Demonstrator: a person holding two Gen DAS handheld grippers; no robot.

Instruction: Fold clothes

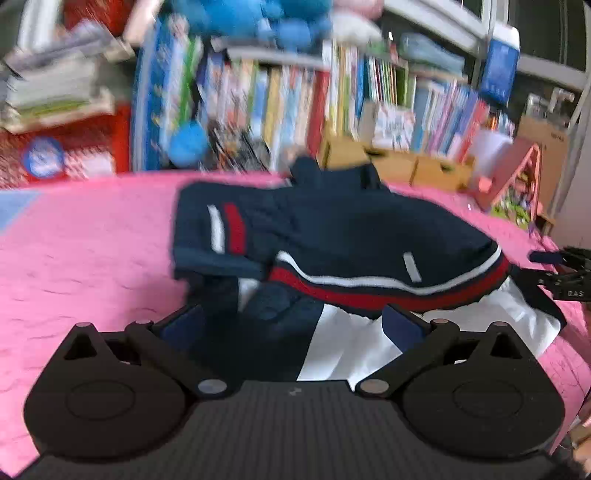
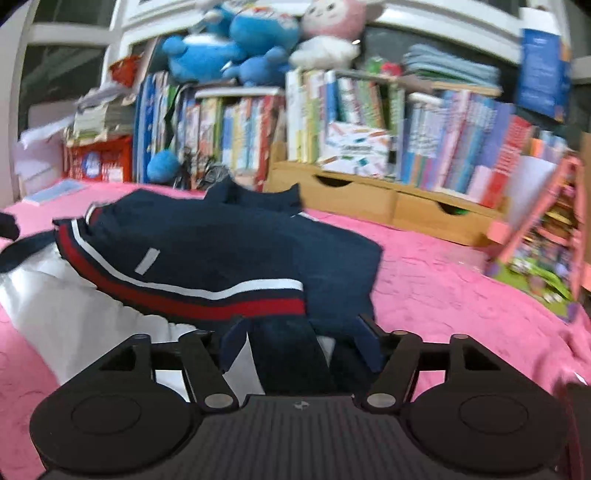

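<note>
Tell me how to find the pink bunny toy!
Look at the long row of books behind the pink bed cover. Soft toys sit on top of it. Beside the blue plush toys is the pink bunny toy, the only pink and white one.

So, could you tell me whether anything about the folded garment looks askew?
Yes: the navy jacket lies unevenly folded on the pink bedspread, its red-and-white striped hem curving crookedly, with white lining spilling out beneath.

A pink bedspread (image 2: 443,280) covers the bed. Behind it, crowded rows of books (image 2: 436,125) stand above wooden drawers (image 2: 369,199), with blue plush toys (image 2: 236,44) heaped on top.
</note>
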